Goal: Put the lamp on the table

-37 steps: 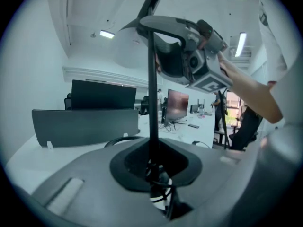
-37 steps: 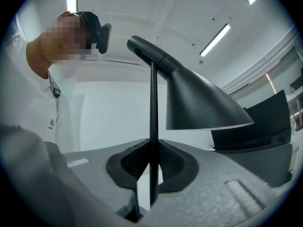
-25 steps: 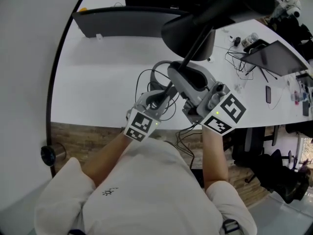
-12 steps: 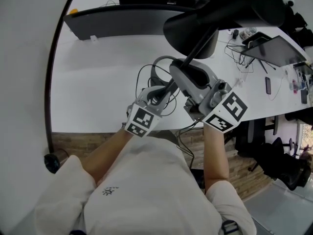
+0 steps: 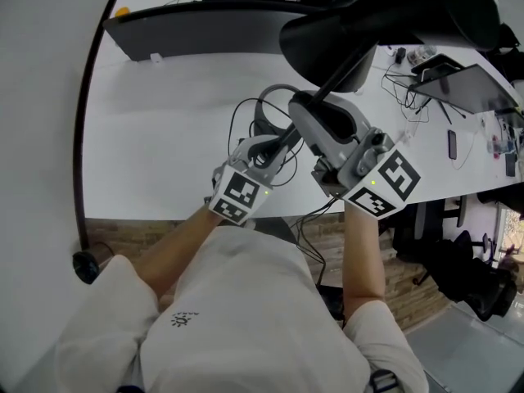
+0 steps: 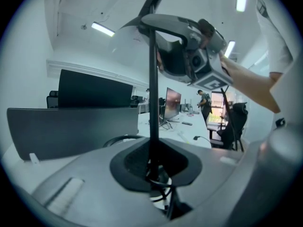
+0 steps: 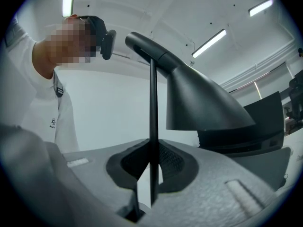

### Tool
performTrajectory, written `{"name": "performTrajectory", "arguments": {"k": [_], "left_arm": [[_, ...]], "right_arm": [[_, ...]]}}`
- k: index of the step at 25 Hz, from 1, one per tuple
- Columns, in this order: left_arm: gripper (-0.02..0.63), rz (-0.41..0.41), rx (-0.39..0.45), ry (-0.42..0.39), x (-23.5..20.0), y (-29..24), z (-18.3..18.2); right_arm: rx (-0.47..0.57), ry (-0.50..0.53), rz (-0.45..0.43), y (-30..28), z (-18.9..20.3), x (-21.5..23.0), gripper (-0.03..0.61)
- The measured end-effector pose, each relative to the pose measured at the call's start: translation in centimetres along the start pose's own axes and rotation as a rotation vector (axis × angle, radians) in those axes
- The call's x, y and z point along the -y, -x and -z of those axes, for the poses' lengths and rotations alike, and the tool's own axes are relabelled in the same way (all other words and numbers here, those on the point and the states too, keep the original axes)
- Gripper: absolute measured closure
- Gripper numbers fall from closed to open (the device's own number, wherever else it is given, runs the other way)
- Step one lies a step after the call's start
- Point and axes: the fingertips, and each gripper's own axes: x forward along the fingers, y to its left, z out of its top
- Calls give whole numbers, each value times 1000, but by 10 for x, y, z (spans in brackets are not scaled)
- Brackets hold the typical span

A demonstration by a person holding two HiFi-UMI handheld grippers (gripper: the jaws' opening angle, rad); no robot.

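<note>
I have both tools on the lamp point(image 5: 327, 31), 1 on each side of its thin black stem point(image 5: 337, 74). The left tool point(image 5: 274, 150) sits low on the stem. In the left gripper view its jaws are pinched in on the black rod point(image 6: 154, 103), with a loop of thin cord bunched right at the pinch. The right tool point(image 5: 307, 111) takes the stem a little higher and from the other side. In the right gripper view its dark pads are pressed against the rod point(image 7: 153, 126), which runs straight up between them. From the left gripper view I can see the right tool point(image 6: 199, 56) up on the stem, its marker cube facing the camera.

The black cone shade point(image 7: 203, 103) hangs off the top of the stem and reaches out over the white counter point(image 5: 164, 137), towards its far side. The lamp stands tilted in the head view, above the near part of the counter just in from the front edge. Its lower end is covered by the 2 tools, so I cannot tell whether it touches the surface. A dark cord point(image 5: 246, 121) loops on the counter beside the left tool.

A wide dark monitor point(image 5: 205, 31) stands along the back of the counter. Off to the right lie an open laptop point(image 5: 467, 84), a phone point(image 5: 449, 144) and some loose cables.
</note>
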Motion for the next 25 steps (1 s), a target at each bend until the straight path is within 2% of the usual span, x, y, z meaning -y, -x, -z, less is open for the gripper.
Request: {"name": "performTrajectory", "arguments": {"k": [11,17,25], "left_arm": [[568,-70,-15,23,-10,-25,2],[568,-98,-24,4,-24,-42,10],[568,-138,-50,63,-41,-56,37]], "right_arm": [[-36,-2,-68,2,6,24,541],[-63,-1,-87,-3,17,40,543],[-82,-18,-101,-12,35,57,543]]}}
